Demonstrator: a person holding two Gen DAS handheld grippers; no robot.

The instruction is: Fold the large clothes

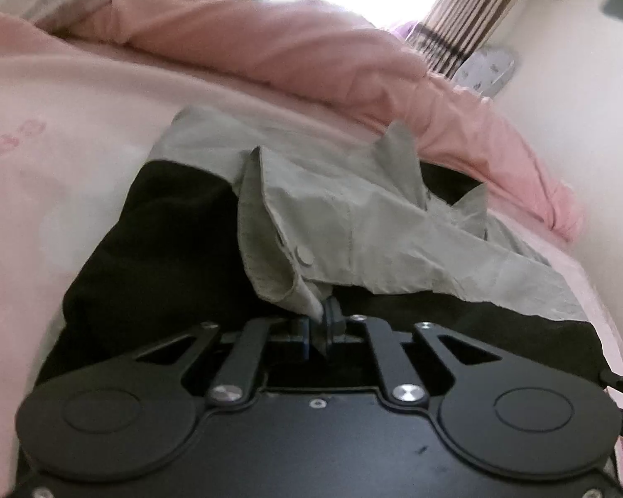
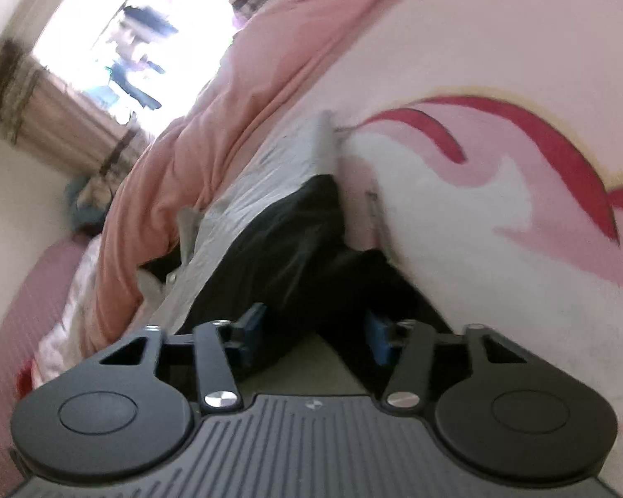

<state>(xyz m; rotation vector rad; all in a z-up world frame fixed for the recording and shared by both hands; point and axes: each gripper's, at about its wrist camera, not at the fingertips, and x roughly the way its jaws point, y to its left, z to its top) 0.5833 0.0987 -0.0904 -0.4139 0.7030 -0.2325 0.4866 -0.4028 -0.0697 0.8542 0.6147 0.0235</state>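
Big grey-and-black crumpled cloth jacket (image 1: 353,224) lies messy on pink bed sheet (image 1: 62,166). Fold just starting. Left gripper (image 1: 322,323) pinches grey edge at its tips. Right gripper (image 2: 311,332) spread, black cloth between fingers, not squeezed. Most folding left.

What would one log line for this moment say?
left hand-held gripper: shut on grey cloth | right hand-held gripper: open, black cloth between fingers | surface: bed

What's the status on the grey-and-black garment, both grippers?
Left gripper shut on the grey cuff edge of the grey-and-black garment. Right gripper open, black fabric between its pads. Garment unfolded on pink bed sheet; bunched pink duvet lies beyond it.
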